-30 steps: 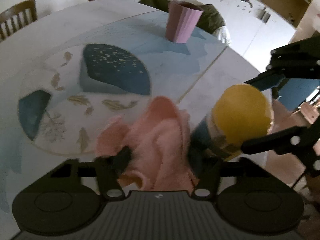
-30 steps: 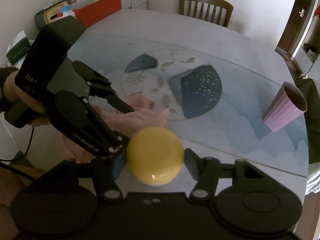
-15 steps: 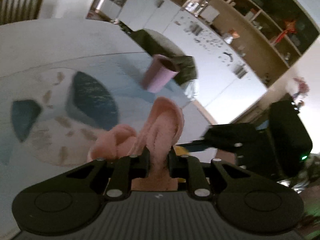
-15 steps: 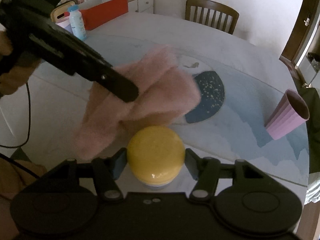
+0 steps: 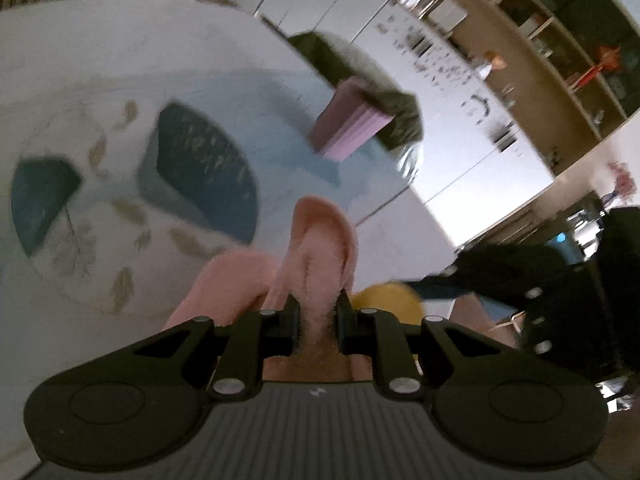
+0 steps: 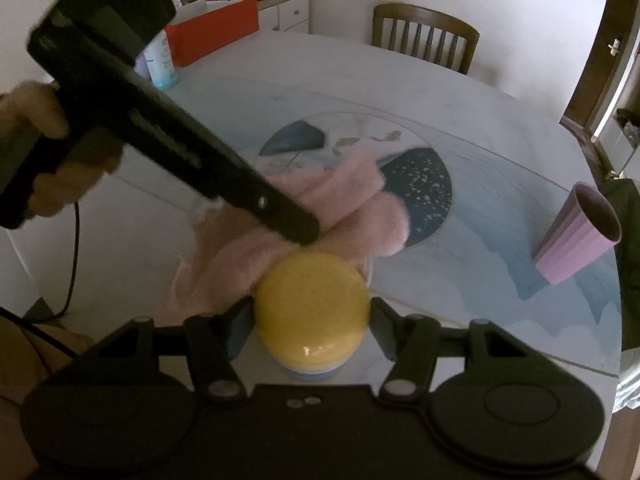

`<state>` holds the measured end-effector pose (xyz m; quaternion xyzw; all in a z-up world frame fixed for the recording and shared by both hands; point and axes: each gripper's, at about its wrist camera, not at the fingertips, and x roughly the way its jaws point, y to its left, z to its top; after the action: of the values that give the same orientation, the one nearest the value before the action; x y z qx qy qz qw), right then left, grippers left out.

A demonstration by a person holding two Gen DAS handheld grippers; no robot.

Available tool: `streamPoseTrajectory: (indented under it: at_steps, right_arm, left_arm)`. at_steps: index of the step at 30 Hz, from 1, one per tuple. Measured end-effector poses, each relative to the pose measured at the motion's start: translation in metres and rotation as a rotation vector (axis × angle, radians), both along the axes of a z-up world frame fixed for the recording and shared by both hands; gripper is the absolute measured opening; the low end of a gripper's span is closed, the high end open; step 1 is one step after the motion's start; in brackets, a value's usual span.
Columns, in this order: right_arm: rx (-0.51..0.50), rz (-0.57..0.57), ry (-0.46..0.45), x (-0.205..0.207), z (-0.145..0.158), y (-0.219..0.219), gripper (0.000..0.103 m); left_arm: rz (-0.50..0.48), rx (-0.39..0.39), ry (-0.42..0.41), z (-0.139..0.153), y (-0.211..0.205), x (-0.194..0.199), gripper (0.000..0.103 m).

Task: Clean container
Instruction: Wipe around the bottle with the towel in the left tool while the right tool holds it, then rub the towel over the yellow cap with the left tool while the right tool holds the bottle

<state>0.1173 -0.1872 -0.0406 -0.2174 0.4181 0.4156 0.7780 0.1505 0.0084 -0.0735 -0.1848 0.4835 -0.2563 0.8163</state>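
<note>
The left hand-held gripper [image 5: 316,314] pinched a pink cloth [image 6: 344,204] tight; the right hand-held gripper [image 6: 312,320] clamped the yellow-lidded container [image 6: 312,306], at six o'clock on the worktop [image 6: 400,76]. Wiping likely wants steady pressure. A purple cup [image 6: 576,236] stood well apart at three o'clock, leaving open room.

Left wrist view: motion-blurred throughout.
Yellow-lidded round container [image 5: 386,300]: mostly hidden behind fluffy pink cloth [image 5: 320,248] and left gripper [image 5: 318,314].
Container body, right wrist view: hidden under lid [image 6: 312,312].
Ribbed lilac cup [image 5: 352,126]: outline smeared.
</note>
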Motion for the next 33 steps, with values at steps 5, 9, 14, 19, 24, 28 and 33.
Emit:
streamPoseTrajectory:
  at_steps: [5, 9, 14, 19, 24, 28, 33]
  right_arm:
    - [0.010, -0.014, 0.002, 0.006, -0.002, -0.001, 0.061]
    - [0.056, -0.112, 0.060, 0.018, 0.000, -0.010, 0.061]
    - [0.142, -0.336, 0.144, 0.045, 0.002, -0.028, 0.061]
    - [0.195, -0.535, 0.184, 0.065, -0.002, -0.044, 0.061]
    - [0.238, -0.628, 0.242, 0.071, -0.006, -0.048, 0.061]
    - [0.260, -0.605, 0.294, 0.065, -0.010, -0.039, 0.061]
    - [0.259, -0.581, 0.307, 0.053, -0.009, -0.030, 0.060]
  left_arm:
    - [-0.016, 0.035, 0.053, -0.028, -0.005, -0.001, 0.016]
    - [-0.006, 0.082, 0.050, -0.035, -0.005, -0.009, 0.016]
    - [0.046, 0.075, -0.005, -0.014, 0.004, -0.022, 0.016]
    - [0.013, 0.036, -0.064, 0.014, -0.005, -0.036, 0.016]
    - [-0.066, 0.031, -0.101, 0.027, -0.033, -0.041, 0.016]
    - [-0.081, 0.051, -0.089, 0.018, -0.043, -0.038, 0.016]
    - [-0.037, 0.063, -0.048, 0.002, -0.037, -0.032, 0.017]
